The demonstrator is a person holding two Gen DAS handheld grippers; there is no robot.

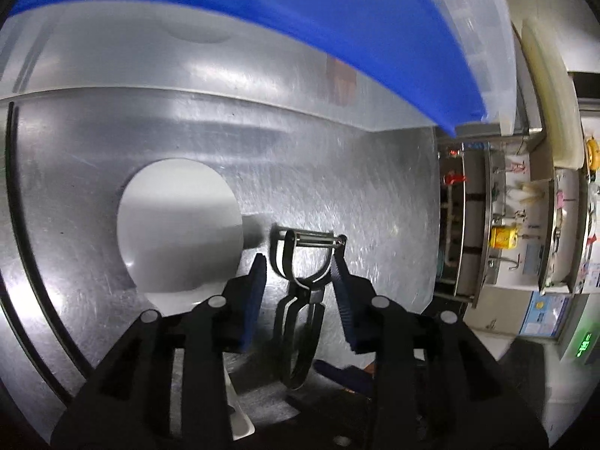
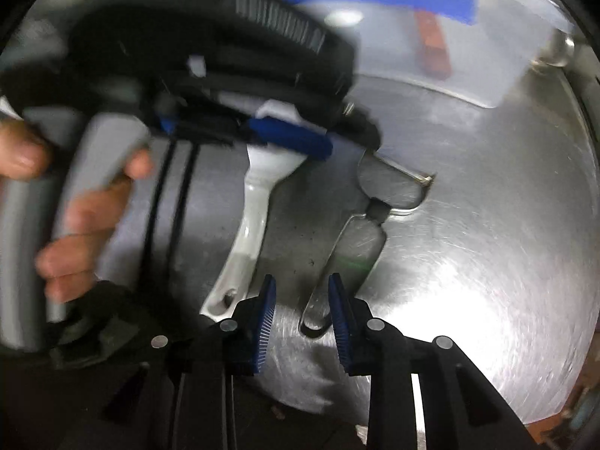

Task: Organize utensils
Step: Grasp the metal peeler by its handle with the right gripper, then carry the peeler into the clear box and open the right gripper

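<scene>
A metal Y-shaped peeler [image 1: 302, 296] lies on the steel counter [image 1: 337, 187], head pointing away, between the open fingers of my left gripper [image 1: 300, 266]. A white spoon [image 1: 180, 221] lies just left of it. In the right wrist view the peeler [image 2: 352, 247] and the white spoon [image 2: 247, 232] lie side by side. My right gripper [image 2: 302, 292] is open, its fingers either side of the peeler's handle end. The left gripper [image 2: 262, 123] hovers over the utensils' heads, held by a hand [image 2: 75, 225].
A translucent plastic bin with a blue rim [image 1: 337, 37] stands at the back of the counter, something red-brown inside it [image 2: 433, 41]. The counter's right edge [image 1: 437, 225] drops off to shelves with kitchen items [image 1: 506, 236].
</scene>
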